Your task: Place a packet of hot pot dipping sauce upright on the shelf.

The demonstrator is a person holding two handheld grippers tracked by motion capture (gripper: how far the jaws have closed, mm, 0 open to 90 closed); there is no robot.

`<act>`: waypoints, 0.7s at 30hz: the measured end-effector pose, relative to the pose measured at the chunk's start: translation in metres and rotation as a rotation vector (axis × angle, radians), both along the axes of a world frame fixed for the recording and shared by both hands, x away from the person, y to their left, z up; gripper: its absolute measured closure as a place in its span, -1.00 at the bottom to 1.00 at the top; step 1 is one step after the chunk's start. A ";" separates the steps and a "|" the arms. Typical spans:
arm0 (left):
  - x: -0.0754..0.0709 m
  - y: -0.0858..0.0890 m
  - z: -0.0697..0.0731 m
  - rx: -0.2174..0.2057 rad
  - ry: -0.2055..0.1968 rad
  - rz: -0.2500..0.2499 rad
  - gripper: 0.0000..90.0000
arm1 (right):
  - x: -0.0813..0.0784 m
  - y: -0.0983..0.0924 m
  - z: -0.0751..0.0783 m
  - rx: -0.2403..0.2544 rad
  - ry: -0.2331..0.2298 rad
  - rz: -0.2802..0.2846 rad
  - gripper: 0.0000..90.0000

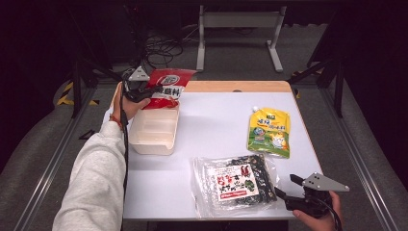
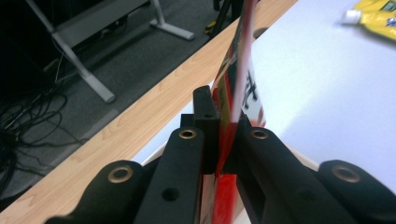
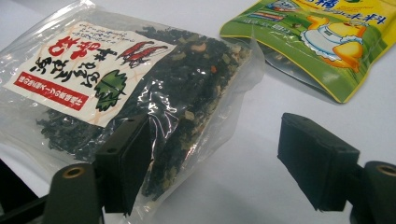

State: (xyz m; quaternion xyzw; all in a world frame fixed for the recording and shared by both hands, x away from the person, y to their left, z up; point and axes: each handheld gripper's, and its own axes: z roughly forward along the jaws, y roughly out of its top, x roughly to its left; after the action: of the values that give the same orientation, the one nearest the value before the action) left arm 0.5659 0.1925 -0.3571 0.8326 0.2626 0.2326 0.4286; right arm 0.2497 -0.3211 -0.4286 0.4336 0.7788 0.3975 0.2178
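My left gripper (image 1: 137, 90) is shut on the edge of a red and white packet (image 1: 166, 86), holding it up over the far end of a white rectangular container (image 1: 154, 130). In the left gripper view the jaws of the left gripper (image 2: 225, 137) pinch the packet (image 2: 243, 56) seen edge-on. My right gripper (image 1: 286, 185) stands open at the table's near right, just right of a clear bag of dark dried flakes (image 1: 233, 183). In the right gripper view the right gripper (image 3: 219, 163) has one jaw over the bag's (image 3: 116, 84) corner, and bare table lies between the jaws.
A yellow-green spout pouch (image 1: 269, 132) lies flat at the right of the white table (image 1: 211, 120), also seen as the pouch (image 3: 327, 42) beyond the bag. A wooden strip (image 2: 116, 135) runs along the table's far edge. A metal stand (image 1: 238, 29) and cables are on the floor behind.
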 end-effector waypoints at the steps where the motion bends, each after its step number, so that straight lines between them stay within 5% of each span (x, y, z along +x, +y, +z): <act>1: 0.000 -0.001 -0.001 -0.001 0.004 -0.003 0.97 | 0.000 0.000 0.000 0.001 -0.001 0.002 -0.43; 6: 0.000 -0.007 -0.007 -0.002 0.019 0.009 0.76 | -0.001 0.001 0.001 0.003 -0.007 0.010 -0.43; 9: -0.002 0.002 -0.005 -0.079 0.032 0.035 0.61 | -0.001 0.001 0.001 -0.004 -0.003 0.019 -0.42; 11: -0.005 0.007 -0.006 -0.068 0.040 0.046 0.61 | 0.000 0.001 0.001 -0.004 -0.003 0.025 -0.42; 21: -0.012 0.021 -0.018 -0.053 0.063 0.041 0.99 | 0.004 0.006 0.000 -0.011 0.007 0.046 -0.40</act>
State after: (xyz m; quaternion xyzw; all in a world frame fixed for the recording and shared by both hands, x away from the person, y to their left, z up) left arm 0.5544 0.2139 -0.3753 0.8223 0.2991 0.2077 0.4372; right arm 0.2534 -0.3153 -0.4283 0.4158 0.7915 0.3967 0.2083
